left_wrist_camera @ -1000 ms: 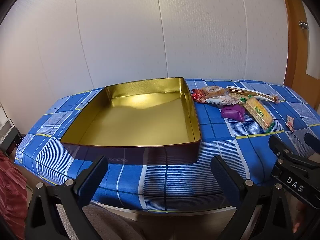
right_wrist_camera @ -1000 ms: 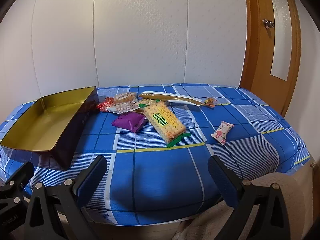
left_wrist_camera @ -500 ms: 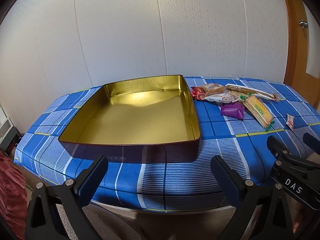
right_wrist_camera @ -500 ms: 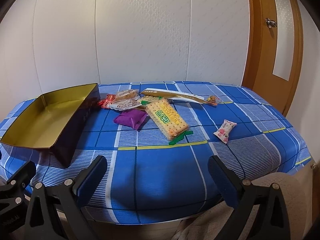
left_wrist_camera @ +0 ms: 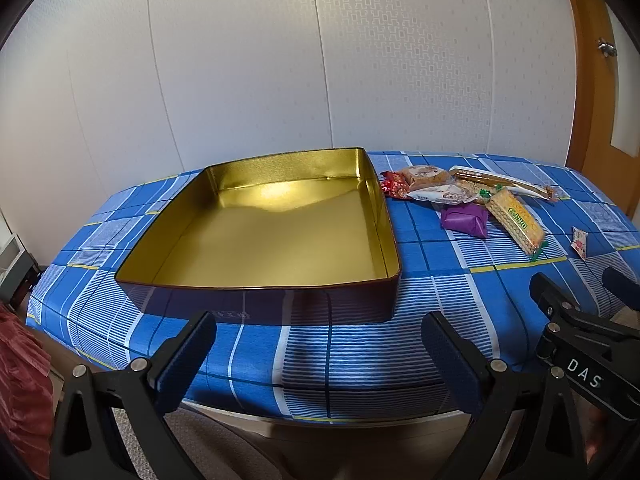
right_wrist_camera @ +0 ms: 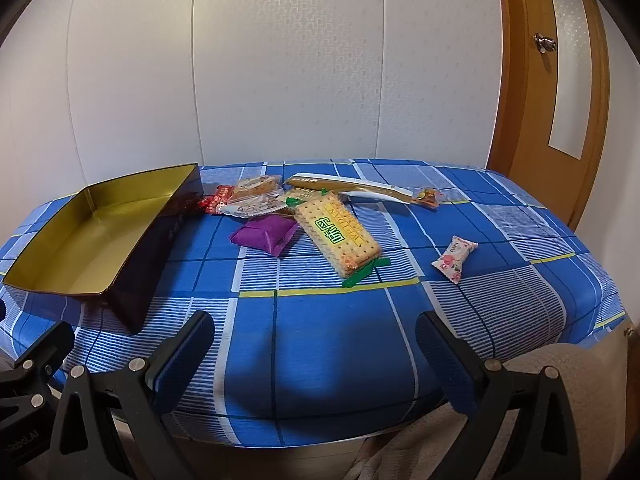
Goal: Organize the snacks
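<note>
Snacks are lying in a loose cluster in the upper middle of the right wrist view, on the blue checked tablecloth (right_wrist_camera: 332, 320), none of them inside the gold tin (left_wrist_camera: 256, 240) yet. That tin is sitting empty in the centre of the left wrist view, its right wall just beside the red candy (right_wrist_camera: 216, 198) at the cluster's left end. A purple packet (right_wrist_camera: 266, 234) is resting in front of the pile, the long cracker pack (right_wrist_camera: 338, 236) is slanting down toward lower right, and a small pink floral candy (right_wrist_camera: 454, 258) is lying apart at right centre of the frame.

The left gripper (left_wrist_camera: 320, 356) is hanging at the bottom of its frame with jaws spread wide and nothing between them, short of the tin's near wall. The right gripper (right_wrist_camera: 314, 352) is likewise gaping and empty, low in its frame, well short of the snacks.

By my judgement the step in hand is the first reach toward a snack. Doing it well probably means choosing a piece that is lying free, such as the purple packet or the floral candy, rather than digging into the overlapped wrappers behind. Coming down with the fingers straddling the packet's narrow width, closing gently so the wrapper is not crushed, then lifting clear over the tin's wall before letting go should keep the pile from scattering. The cloth may bunch if the fingertips are dragging on it.
</note>
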{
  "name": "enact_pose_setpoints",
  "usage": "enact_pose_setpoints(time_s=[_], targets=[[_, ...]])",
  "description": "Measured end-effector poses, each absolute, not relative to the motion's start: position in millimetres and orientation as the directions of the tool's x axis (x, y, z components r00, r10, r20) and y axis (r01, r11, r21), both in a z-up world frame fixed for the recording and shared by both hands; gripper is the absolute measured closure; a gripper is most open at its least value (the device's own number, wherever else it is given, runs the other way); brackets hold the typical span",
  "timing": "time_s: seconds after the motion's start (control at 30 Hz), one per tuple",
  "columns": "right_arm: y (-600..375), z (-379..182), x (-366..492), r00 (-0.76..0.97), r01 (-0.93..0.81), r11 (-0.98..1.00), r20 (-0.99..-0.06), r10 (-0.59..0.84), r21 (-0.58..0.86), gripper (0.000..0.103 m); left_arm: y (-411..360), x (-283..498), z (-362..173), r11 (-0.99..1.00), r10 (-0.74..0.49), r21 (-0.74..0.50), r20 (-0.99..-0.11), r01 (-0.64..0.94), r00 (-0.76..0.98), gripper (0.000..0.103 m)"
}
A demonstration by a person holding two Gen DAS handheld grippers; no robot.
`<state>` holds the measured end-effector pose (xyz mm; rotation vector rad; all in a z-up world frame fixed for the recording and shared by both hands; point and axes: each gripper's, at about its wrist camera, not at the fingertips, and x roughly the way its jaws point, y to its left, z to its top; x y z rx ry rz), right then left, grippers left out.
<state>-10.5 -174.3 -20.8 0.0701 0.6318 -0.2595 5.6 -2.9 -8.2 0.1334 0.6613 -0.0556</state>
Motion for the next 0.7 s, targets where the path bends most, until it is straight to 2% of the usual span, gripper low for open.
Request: enact_pose_setpoints(time_s=[0.7], targets=[[-190,-22,-8,0.761,0.292,0.956,-0.613,-0.213,0.030,0.001,-5,7,-10,0.988,-0.015,0.110,-0.623,0.106,0.782,0.000]])
